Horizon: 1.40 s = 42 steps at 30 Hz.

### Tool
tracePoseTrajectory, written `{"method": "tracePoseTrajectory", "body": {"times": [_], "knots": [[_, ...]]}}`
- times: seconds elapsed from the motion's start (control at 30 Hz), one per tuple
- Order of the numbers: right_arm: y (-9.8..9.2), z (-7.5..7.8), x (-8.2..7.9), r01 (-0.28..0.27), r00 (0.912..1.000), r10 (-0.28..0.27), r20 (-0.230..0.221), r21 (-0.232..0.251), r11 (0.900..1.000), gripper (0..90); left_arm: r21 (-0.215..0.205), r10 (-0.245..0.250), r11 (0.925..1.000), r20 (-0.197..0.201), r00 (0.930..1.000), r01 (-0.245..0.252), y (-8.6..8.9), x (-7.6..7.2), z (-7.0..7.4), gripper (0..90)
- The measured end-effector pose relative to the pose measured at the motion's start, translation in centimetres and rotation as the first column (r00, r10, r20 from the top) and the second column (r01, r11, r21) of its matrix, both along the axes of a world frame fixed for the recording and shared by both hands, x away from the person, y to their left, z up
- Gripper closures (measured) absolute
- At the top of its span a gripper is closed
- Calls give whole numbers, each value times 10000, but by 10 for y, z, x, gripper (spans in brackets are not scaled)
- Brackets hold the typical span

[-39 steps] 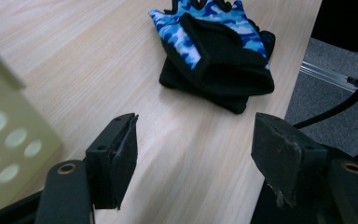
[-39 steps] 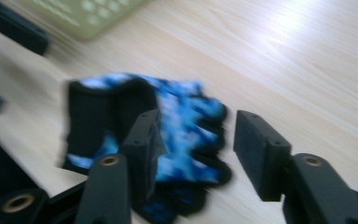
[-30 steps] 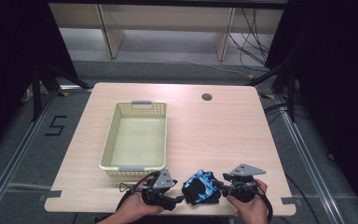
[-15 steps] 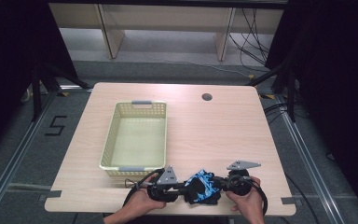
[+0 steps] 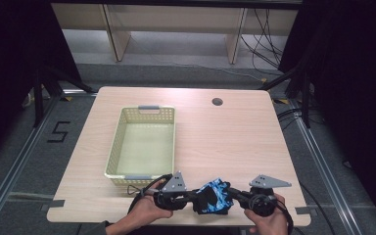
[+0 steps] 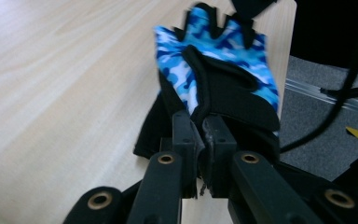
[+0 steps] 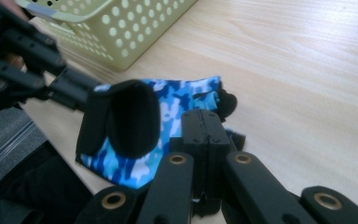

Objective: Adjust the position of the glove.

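Ahead, my table [image 5: 235, 142] carries the yellow basket [image 5: 142, 147], just beyond my left gripper [image 5: 188, 198]. At the near edge, both it and my right gripper [image 5: 232, 192] have just clamped onto the blue camouflage glove [image 5: 214, 196].

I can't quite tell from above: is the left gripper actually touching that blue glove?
Touching. In the left gripper view, the left gripper has its jaws closed on the black edge of the glove, fabric pinched between them.

Bright even overhead light on the table [image 5: 235, 137], dark surroundings, soft close-ups.
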State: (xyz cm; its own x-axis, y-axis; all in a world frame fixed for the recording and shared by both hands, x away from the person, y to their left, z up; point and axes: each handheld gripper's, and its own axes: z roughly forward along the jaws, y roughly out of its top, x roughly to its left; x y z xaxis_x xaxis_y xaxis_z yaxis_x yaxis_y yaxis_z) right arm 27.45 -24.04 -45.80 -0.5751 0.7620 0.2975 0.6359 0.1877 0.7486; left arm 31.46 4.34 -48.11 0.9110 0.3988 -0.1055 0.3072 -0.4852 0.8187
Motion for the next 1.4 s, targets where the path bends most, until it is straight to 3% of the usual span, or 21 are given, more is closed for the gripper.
{"method": "tracePoseTrajectory", "body": {"times": [0.03, 0.13, 0.2, 0.23, 0.27, 0.33, 0.37, 0.43, 0.57, 0.6, 0.73, 0.77, 0.83, 0.87, 0.97, 1.0, 1.1, 1.13, 1.23, 1.33, 1.4], "knots": [[-3, -1, -2, -103, 9996, 106, 268, -128, 9999, 900, 57, -125, 9999, 157, 9998, 124, -2, 5, 2, 848], [-5, -4, -14, 37, 9998, -29, -176, 458, 9989, 900, 263, -137, 9996, 210, 9997, 132, -6, 10, 1, 850], [-7, -9, -14, -94, 9999, 91, 56, 540, 9985, 900, 377, -239, 9990, 432, 9988, 223, -10, 14, -2, 850], [-6, -10, -17, 188, 9998, -182, -113, 496, 9986, 900, 377, -239, 9990, 432, 9988, 223, -10, 14, -2, 850], [-7, -12, -15, 7, 9999, 1, -139, 526, 9986, 900, 538, -239, 9983, 551, 9982, 209, -13, 17, -3, 850], [-8, -14, -14, 23, 10000, -25, 67, 309, 9995, 900, 493, -132, 9987, 562, 9983, 104, -15, 18, -5, 849], [-5, -17, -12, 41, 9998, -35, -191, 291, 9996, 900, 779, -174, 9969, 669, 9976, 121, -16, 20, -8, 848], [-4, -21, -9, 21, 9999, -20, -107, 62, 10000, 900, 899, -121, 9959, 489, 9987, 76, -17, 20, -12, 843], [1, -31, -9, 183, 9969, -173, -772, 128, 9997, 900, 1119, -63, 9937, 449, 9990, 12, -14, 20, -20, 826], [0, -32, -7, 72, 9978, -94, -655, -338, 9994, 900, 1119, -63, 9937, 449, 9990, 12, -14, 20, -20, 820], [-1, -34, -5, 84, 9981, -120, -604, -586, 9982, 900, 1140, -57, 9935, 572, 9983, -8, -13, 18, -21, 771], [1, -35, -6, 237, 9956, -291, -889, -609, 9979, 900, 1225, -32, 9925, 603, 9982, -42, -12, 17, -20, 749], [1, -36, -6, 189, 9961, -256, -845, -783, 9967, 891, 1316, -36, 9913, 637, 9980, -48, -11, 18, -19, 694], [1, -37, -5, 226, 9980, -281, -568, -947, 9952, 878, 1227, 34, 9924, 574, 9983, -104, -10, 15, -18, 667], [-1, -35, -6, 371, 9976, -430, -540, -1060, 9937, 813, 1222, 125, 9923, 470, 9988, -181, -5, 9, -16, 556], [0, -34, -8, 666, 9943, -728, -778, -800, 9946, 805, 1222, 125, 9923, 470, 9988, -181, -5, 9, -16, 540], [-4, -33, -8, 681, 9962, -729, -484, -951, 9931, 737, 1056, 621, 9924, 113, 9980, -630, 4, 2, -11, 448], [-4, -35, -7, 672, 9968, -704, -381, -809, 9945, 716, 819, 713, 9941, -24, 9975, -708, 6, 1, -10, 442], [-3, -35, -6, 885, 9950, -915, -391, -726, 9934, 603, 729, 806, 9943, -319, 9962, -781, 15, -1, -6, 428], [-1, -33, -5, 1273, 9882, -1305, -801, -443, 9909, 522, 175, 1003, 9949, -1133, 9885, -989, 20, -5, -5, 422], [-2, -35, 1, 1021, 9935, -1050, -444, -623, 9928, 464, 279, 958, 9953, -1137, 9889, -932, 24, -7, -7, 425]]}}
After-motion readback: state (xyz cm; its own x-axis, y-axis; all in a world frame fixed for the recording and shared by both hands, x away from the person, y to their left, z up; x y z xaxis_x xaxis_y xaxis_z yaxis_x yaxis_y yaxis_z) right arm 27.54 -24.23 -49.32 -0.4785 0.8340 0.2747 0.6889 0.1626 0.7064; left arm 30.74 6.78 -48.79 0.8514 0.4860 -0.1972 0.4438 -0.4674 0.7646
